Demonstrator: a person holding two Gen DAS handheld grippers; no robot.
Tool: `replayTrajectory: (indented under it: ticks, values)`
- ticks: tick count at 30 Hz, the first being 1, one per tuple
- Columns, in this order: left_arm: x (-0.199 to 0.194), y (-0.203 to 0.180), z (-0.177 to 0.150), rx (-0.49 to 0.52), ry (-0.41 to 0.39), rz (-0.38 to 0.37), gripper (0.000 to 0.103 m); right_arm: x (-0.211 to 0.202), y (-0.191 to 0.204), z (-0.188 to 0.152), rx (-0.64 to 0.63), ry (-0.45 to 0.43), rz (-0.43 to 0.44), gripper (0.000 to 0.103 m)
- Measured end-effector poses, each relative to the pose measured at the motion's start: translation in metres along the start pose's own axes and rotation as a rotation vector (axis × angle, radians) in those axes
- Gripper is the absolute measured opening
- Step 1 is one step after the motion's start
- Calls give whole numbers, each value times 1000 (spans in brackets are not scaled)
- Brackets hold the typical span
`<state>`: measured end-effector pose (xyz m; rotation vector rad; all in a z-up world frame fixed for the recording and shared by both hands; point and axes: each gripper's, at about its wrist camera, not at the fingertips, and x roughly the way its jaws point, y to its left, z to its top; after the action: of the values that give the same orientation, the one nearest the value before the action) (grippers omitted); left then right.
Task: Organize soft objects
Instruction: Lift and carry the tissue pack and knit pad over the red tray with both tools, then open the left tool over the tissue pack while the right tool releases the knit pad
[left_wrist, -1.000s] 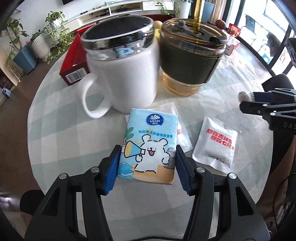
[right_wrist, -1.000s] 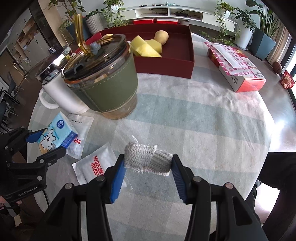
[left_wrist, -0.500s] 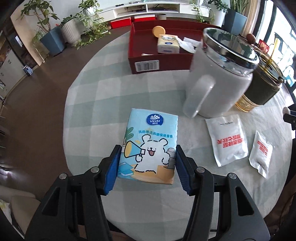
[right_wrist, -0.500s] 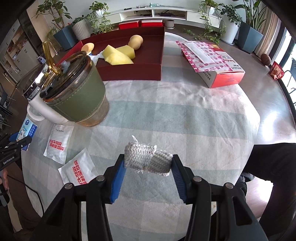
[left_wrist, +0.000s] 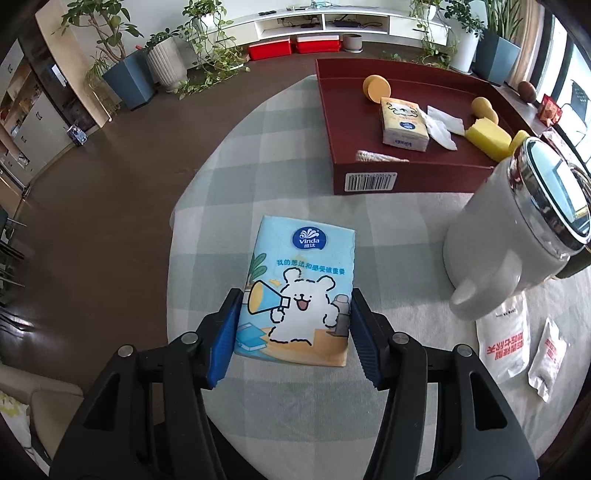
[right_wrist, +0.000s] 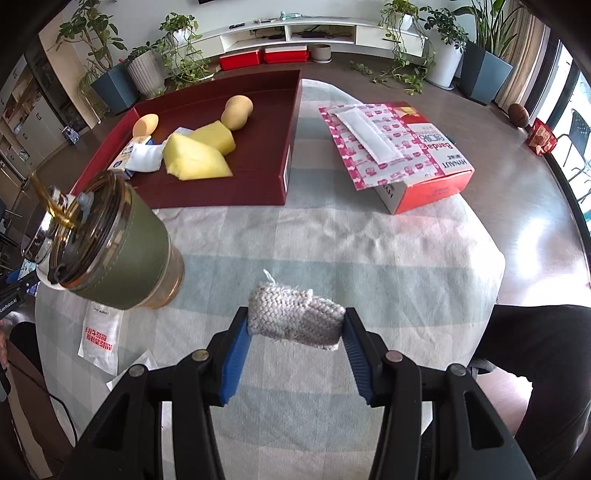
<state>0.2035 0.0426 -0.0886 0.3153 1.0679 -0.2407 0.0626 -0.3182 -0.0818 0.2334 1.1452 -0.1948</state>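
Both pairs of jaws are clamped on something soft. The left gripper (left_wrist: 293, 334) pinches a blue tissue pack (left_wrist: 297, 295) across its width at the near end, and the right gripper (right_wrist: 295, 345) grips a grey knitted roll (right_wrist: 295, 317) by its two ends. Both things hang clear above the checked cloth of the desk (right_wrist: 369, 240).

The tissue pack looks light and squashy, with a slick plastic wrap that could slide between the pads. Held by the long sides it seems secure, though the far end is unsupported and may droop. The knitted roll is lighter still, limp and rough enough not to slip, so an end-to-end hold should serve, and neither thing would be hurt by a drop.

Ahead lies the dark red tray (left_wrist: 406, 173), already holding another tissue pack (left_wrist: 404, 125), yellow sponges (right_wrist: 199, 155) and loose tissue. A white mug (left_wrist: 517, 240) stands right of the left gripper, a green-sleeved tumbler (right_wrist: 122, 258) left of the right one, and white sachets (left_wrist: 506, 339) lie on the cloth.

A second ago the mug and tumbler filled the left camera's view just beyond the pack. Now the mug sits off to the right and the tray is in plain sight. In the right view the tumbler has slid leftward and the tray and the red box (right_wrist: 417, 166) look nearer. Both grips look unchanged.
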Motion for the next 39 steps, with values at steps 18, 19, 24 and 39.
replayTrajectory:
  ticks: [18,19,24,39]
  values:
    - [34,-12,103,63,-43,16,54,27,12,118,-36,-43,30,52]
    - [37,-15,109,70,-47,13,54,32,15,124,-36,-42,32,52]
    - [47,-34,136,103,-62,-5,54,51,33,152,-63,-35,62,52]
    - [75,-95,178,192,-61,-71,54,97,81,193,-121,9,144,52]
